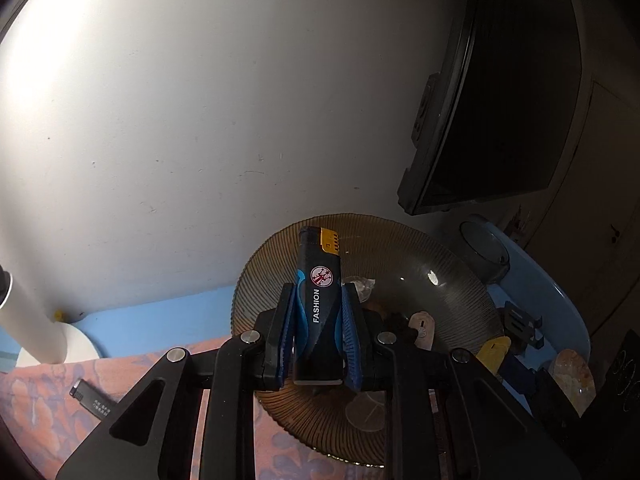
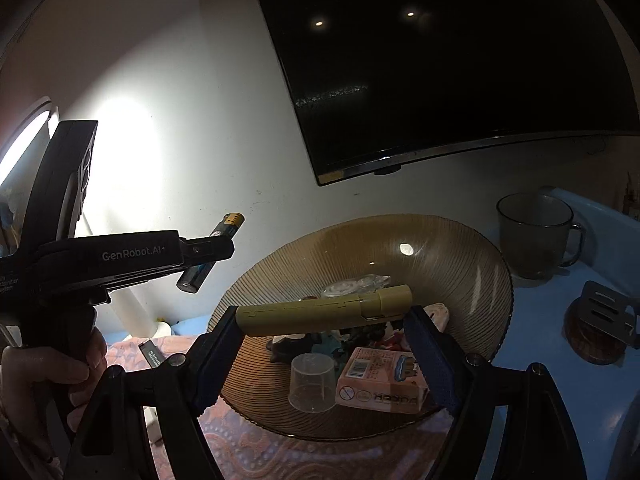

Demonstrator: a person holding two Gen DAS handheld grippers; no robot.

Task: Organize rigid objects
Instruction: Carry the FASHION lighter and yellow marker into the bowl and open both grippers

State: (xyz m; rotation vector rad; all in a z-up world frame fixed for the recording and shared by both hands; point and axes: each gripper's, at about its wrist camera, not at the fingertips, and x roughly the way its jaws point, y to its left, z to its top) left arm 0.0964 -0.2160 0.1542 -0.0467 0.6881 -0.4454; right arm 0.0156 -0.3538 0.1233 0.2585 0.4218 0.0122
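Note:
My left gripper (image 1: 319,294) is shut on a black and blue lighter (image 1: 318,280) with a yellow top and the word FASHION. It holds the lighter upright over the near rim of a ribbed amber glass bowl (image 1: 460,276). From the right wrist view, the left gripper (image 2: 208,249) and lighter (image 2: 226,229) hang in the air left of the bowl (image 2: 460,264), with a hand (image 2: 44,368) on the handle. My right gripper (image 2: 324,316) is shut on a long olive tube (image 2: 320,309), held crosswise between its fingertips above the bowl.
The bowl holds a small clear cup (image 2: 312,376), a pink box (image 2: 380,376) and little figures. A glass mug (image 2: 534,236) stands at the back right on the blue table (image 2: 532,320). A dark screen (image 2: 440,60) hangs on the wall. A black stick (image 1: 94,400) lies on the patterned cloth.

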